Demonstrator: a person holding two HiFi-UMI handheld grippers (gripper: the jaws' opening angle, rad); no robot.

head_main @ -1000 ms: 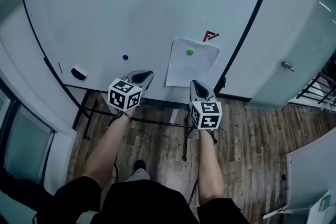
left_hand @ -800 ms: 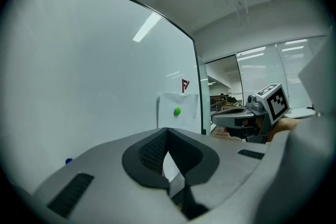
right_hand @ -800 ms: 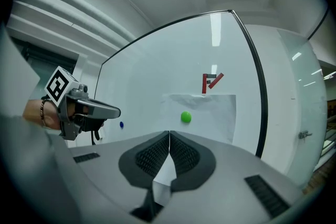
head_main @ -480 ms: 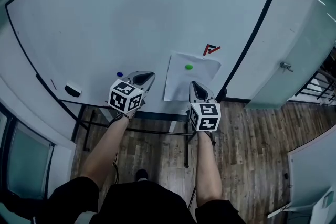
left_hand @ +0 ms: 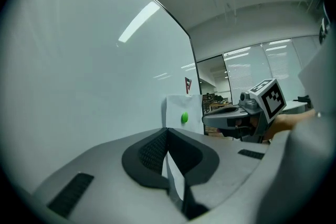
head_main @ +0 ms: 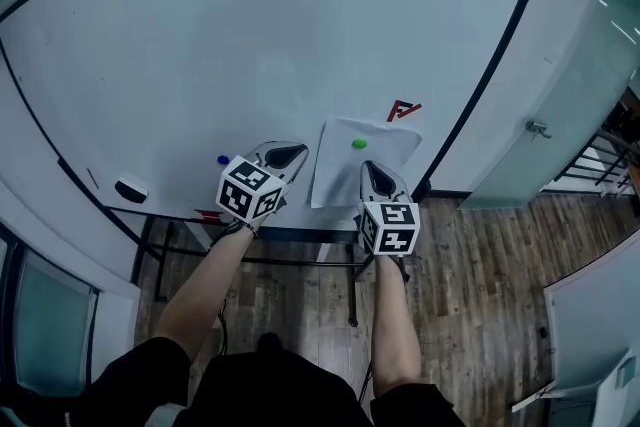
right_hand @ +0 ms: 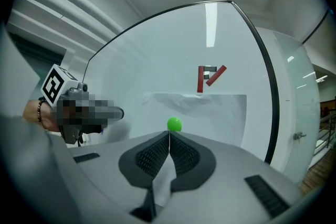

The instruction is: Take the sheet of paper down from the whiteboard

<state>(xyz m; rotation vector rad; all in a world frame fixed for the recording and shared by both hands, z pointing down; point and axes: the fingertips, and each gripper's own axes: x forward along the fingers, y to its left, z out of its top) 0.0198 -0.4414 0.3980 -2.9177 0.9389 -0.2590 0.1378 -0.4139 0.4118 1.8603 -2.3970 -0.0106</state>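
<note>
White sheet hangs flat on the whiteboard, low on its right side, pinned near the top edge by a green magnet. The top of the sheet looks slightly crumpled in the right gripper view. Just above its upper right corner a small red mark sits on the board.

The right gripper points at the lower part of the sheet, and in the head view its tip overlaps the paper; whether it touches the paper cannot be told. In its own view the jaws are together, pads meeting at the tips, and the green magnet shows just above them, with the sheet spread out beyond. No edge of the sheet is seen caught between the pads.

The left gripper is held just beside the sheet's left edge, aimed at the bare board. Its jaws are also together, tips meeting, nothing pinched between them. From its view the sheet and magnet lie ahead and to the right, and the right gripper shows further right with its marker cube.

A blue magnet sits on the board just left of the left gripper. Further left, near the board's lower edge, lies a dark eraser. The board stands on a dark metal frame over a wood floor. To the right is a pale door with a handle.
</note>
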